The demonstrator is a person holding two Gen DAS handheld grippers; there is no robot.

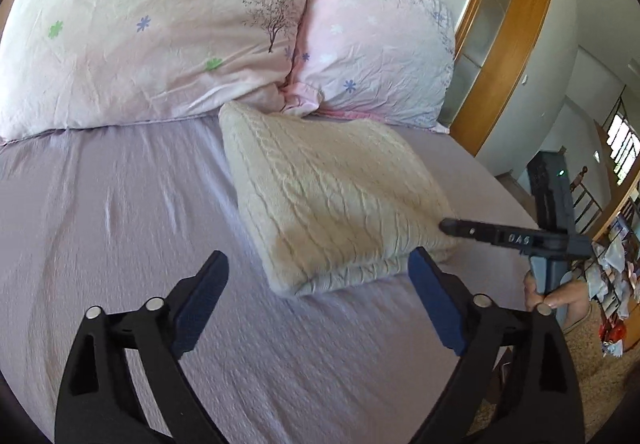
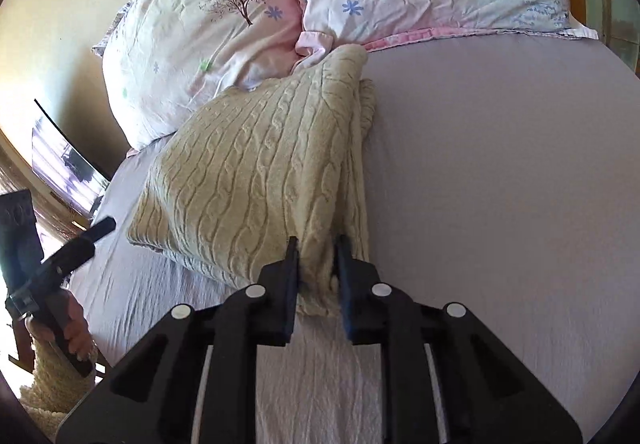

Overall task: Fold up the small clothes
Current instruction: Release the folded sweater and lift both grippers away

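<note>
Your right tongs (image 2: 318, 268) are pinching the sweater's (image 2: 256, 172) near corner; left tongs (image 1: 316, 296) are hanging apart beside it. It's looking soft, bulky, floppy.

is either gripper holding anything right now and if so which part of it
The right gripper pinches the cream knit sweater at its near corner edge. The left gripper is open, holding nothing.

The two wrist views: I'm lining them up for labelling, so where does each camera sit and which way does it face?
Left wrist: behind the open left gripper, facing the cream cable-knit folded sweater and floral pillows; right gripper enters.
Right wrist: behind the right gripper pinching the sweater's corner; left gripper at left.
Shared: sweater, pillows, lilac bedsheet.
</note>
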